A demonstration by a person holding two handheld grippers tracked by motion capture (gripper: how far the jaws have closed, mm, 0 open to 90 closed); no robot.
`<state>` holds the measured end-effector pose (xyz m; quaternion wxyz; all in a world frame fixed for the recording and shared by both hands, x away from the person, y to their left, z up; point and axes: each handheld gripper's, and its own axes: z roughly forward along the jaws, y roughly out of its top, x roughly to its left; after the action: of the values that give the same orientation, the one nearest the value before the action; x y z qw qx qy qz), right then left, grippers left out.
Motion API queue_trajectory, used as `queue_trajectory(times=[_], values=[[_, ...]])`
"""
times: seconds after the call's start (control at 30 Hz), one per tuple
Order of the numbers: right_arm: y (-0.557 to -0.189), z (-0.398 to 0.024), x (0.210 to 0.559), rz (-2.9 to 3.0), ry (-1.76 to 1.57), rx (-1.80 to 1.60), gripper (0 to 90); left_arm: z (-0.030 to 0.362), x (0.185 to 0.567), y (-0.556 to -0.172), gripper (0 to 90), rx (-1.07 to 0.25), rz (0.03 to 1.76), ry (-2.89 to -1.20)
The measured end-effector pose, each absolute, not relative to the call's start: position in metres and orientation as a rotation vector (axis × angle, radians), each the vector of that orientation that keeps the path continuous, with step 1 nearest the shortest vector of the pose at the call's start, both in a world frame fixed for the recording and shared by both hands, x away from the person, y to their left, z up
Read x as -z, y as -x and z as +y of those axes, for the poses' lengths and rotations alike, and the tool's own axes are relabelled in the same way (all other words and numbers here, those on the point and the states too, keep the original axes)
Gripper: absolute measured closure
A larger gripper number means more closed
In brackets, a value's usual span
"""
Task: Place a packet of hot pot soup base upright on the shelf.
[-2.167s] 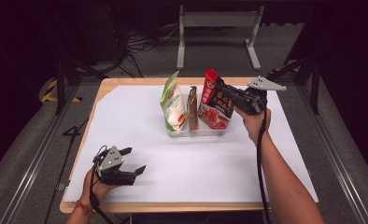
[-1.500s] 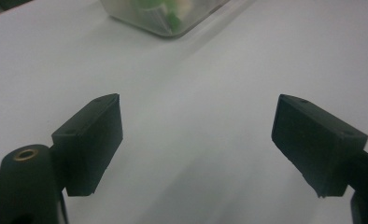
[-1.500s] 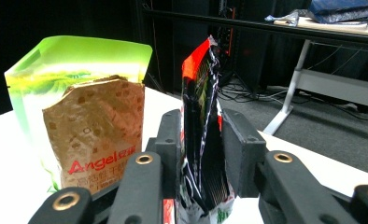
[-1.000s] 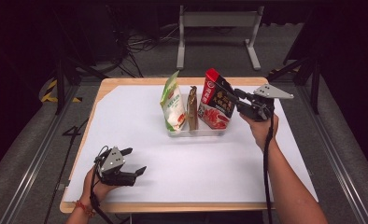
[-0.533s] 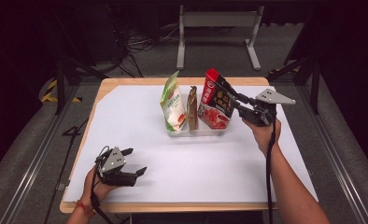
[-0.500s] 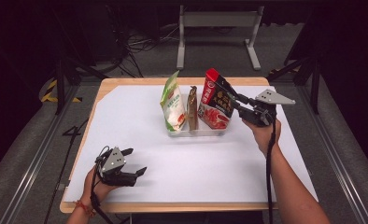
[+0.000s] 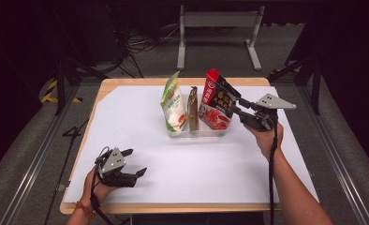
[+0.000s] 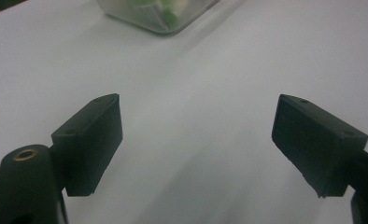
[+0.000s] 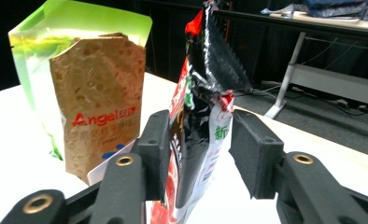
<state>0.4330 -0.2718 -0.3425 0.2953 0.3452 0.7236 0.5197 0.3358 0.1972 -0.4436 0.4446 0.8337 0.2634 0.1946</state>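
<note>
- While it stands upright at the right end of the clear tray (image 7: 222, 131), the red and black pouch (image 7: 216, 101) sits between the jaws of the right gripper (image 7: 236, 104), which have just been opening.
- Seen in the right gripper view, the pouch (image 9: 198, 140) lies against the left pad, and a gap shows between it and the right pad; whether the left pad is pressing is hard to judge, so the hold looks loosened rather than firm.
- Next to it in the tray stands a brown pouch (image 7: 192, 108), and at the left end a green and white pouch (image 7: 173, 104), all three upright and close together.
- From the right gripper view the brown pouch (image 9: 100, 102) carries the word "Angel" and hides most of the green one (image 9: 42, 42) behind it.
- That tray rests toward the far middle of the white sheet (image 7: 196, 164) that covers the wooden table (image 7: 140, 82).
- Well apart, near the front left edge, the left gripper (image 7: 136, 164) rests low over the sheet with its jaws wide and nothing between them.
- Its own view shows the two black pads (image 8: 91, 140) far apart over bare white sheet, with a corner of the tray (image 8: 159, 14) at the top.
</note>
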Motion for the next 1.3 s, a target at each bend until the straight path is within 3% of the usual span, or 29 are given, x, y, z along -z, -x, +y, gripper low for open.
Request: queue_trajectory(times=[0.57,0.9,1.3], values=[[-0.425,-0.278,0.345,1.987,-0.867,-1.327,50.5,0.196,0.444,-0.337,16.6,-0.481,0.661,-2.074],[-0.422,-0.283,0.350,2.046,-0.858,-1.292,38.3,0.196,0.444,-0.338,16.6,-0.480,0.662,-2.077],[-0.416,-0.287,0.354,2.082,-0.832,-1.241,32.8,0.196,0.444,-0.338,16.6,-0.480,0.658,-2.081]])
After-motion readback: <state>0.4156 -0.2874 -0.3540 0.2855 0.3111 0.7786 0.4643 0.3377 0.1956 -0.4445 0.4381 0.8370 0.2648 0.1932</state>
